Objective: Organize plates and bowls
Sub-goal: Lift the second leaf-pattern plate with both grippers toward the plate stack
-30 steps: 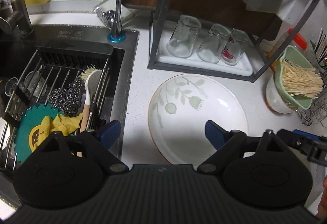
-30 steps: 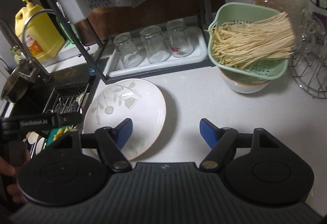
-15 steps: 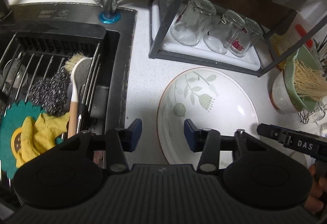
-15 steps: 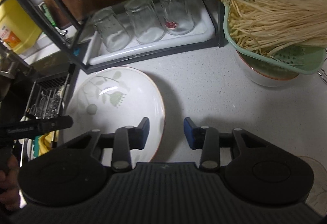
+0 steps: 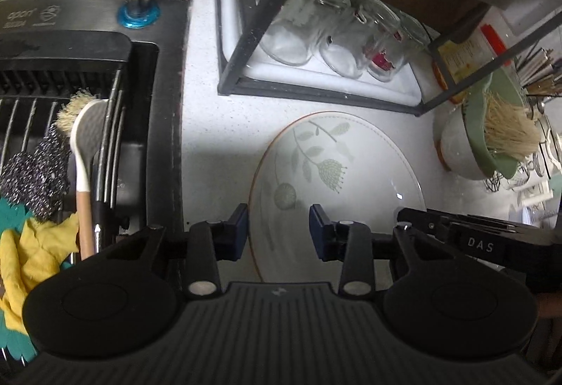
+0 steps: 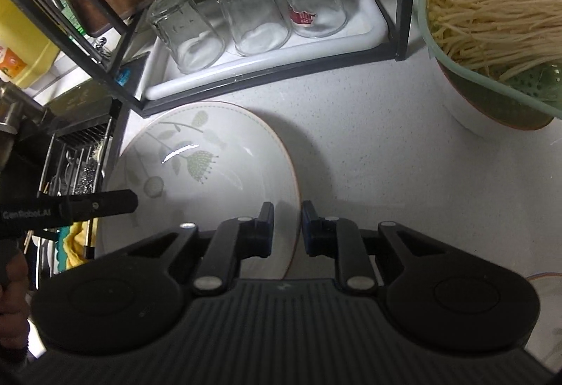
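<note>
On the pale speckled surface (image 6: 386, 146), between the sink and a green colander, lies a round, shallow ceramic plate (image 6: 224, 174). It is glossy white with a thin brown rim and a soft grey-green print of leaves and seed heads. It rests flat, face up, and being round it has no long axis; the printed stem runs from the far rim toward the plate's middle.

The left claw (image 5: 279, 230) straddles the plate's left rim: one blue pad sits just outside the edge, the other over the plate's inside. Its jaws have just been closing, yet a clear gap still shows on both sides of the rim, so they stand apart. The right claw (image 6: 286, 227) straddles the right rim, its jaws also just closing and now nearly together, with the thin edge between the blue pads; whether they actually press it I cannot tell.

Beyond the plate, a black metal rack (image 5: 253, 16) holds a white tray (image 6: 351, 37) with three clear glasses (image 6: 253, 13) standing upside down. The colander (image 6: 491, 79), perforated plastic, nests in a white bowl and holds pale, thin strands. Beside the plate, the dark sink (image 5: 165, 97) carries a wire rack with steel wool (image 5: 35, 171), a bristle brush (image 5: 84, 153) and a crumpled yellow cloth (image 5: 31, 255).
</note>
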Demonstrator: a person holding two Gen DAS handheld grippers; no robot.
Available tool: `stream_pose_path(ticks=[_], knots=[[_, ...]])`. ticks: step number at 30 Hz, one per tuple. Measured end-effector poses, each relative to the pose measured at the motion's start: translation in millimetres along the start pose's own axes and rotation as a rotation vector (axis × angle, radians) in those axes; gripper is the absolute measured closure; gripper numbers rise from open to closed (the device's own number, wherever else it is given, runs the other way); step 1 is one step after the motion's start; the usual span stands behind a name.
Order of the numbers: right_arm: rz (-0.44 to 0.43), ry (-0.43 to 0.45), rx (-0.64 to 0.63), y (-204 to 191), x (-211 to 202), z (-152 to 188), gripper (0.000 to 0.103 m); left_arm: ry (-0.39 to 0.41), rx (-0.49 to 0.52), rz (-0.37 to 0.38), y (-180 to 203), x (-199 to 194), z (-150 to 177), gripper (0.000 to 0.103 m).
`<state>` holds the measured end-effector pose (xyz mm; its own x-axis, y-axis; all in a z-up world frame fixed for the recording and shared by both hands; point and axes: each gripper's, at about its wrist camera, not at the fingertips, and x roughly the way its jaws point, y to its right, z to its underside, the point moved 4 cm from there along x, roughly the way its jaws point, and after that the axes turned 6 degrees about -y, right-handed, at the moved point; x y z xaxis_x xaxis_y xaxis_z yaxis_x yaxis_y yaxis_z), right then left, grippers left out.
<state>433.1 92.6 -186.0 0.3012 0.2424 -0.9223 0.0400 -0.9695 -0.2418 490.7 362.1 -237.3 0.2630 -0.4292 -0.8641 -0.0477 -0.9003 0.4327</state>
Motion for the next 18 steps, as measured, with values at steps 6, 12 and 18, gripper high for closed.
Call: stream_pose_path(ticks=[6,12,18], knots=[[-0.037,-0.023,0.046,5.3,8.1,-4.7,0.083,-0.018,-0.036,0.049,-3.8,3.3,-2.3,0.059],[-0.073,-0.044,0.043,7.2,4.7,-7.7,0.083,-0.016,-0.039,0.076,-4.5,-3.5,-0.9,0.059],[-0.085,-0.035,0.028,10.3,-9.9,-6.9,0.083,0.006,-0.070,0.128,-1.8,-12.7,0.5,0.059]])
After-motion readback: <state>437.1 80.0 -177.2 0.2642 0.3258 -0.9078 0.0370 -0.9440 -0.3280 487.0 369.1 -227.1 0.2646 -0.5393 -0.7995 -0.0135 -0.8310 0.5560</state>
